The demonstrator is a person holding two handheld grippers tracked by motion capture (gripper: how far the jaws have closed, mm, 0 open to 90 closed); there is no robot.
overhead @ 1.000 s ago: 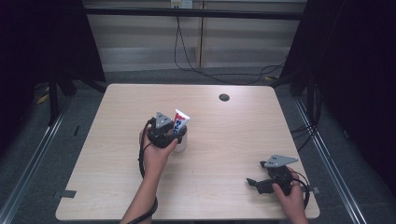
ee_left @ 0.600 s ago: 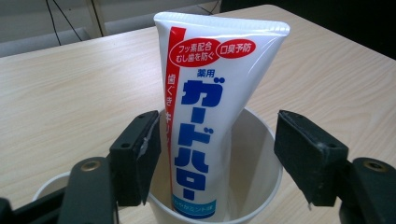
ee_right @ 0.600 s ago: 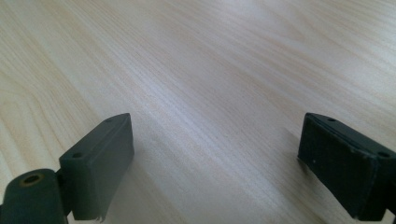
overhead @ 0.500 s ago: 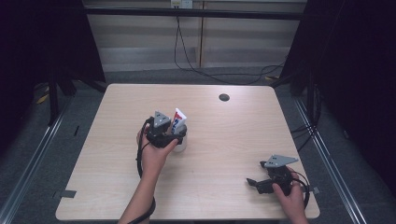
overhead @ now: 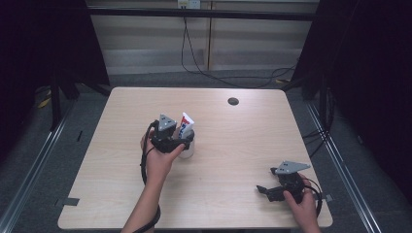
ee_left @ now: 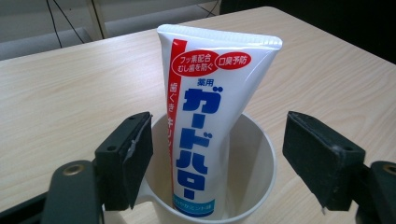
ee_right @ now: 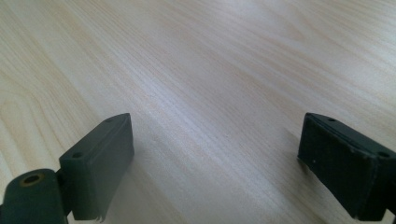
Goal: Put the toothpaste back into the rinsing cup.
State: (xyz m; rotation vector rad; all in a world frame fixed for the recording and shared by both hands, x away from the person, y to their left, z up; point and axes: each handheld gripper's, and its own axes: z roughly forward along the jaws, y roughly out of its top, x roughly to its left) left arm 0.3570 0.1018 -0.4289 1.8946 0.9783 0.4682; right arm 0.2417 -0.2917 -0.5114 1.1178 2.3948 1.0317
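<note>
pale wooden table (overhead: 243, 141) on grey floor (overhead: 43, 160), dark curtains (overhead: 369, 58) around

Table (overhead: 233, 141) evenly lit from above, surroundings dark, gripper views sharp

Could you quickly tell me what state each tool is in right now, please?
Left tool: open, jaws either side of the cup with the toothpaste tube.
Right tool: open, holding nothing.

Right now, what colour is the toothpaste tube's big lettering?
Blue on the white toothpaste tube, clearest in the left gripper view.
</note>
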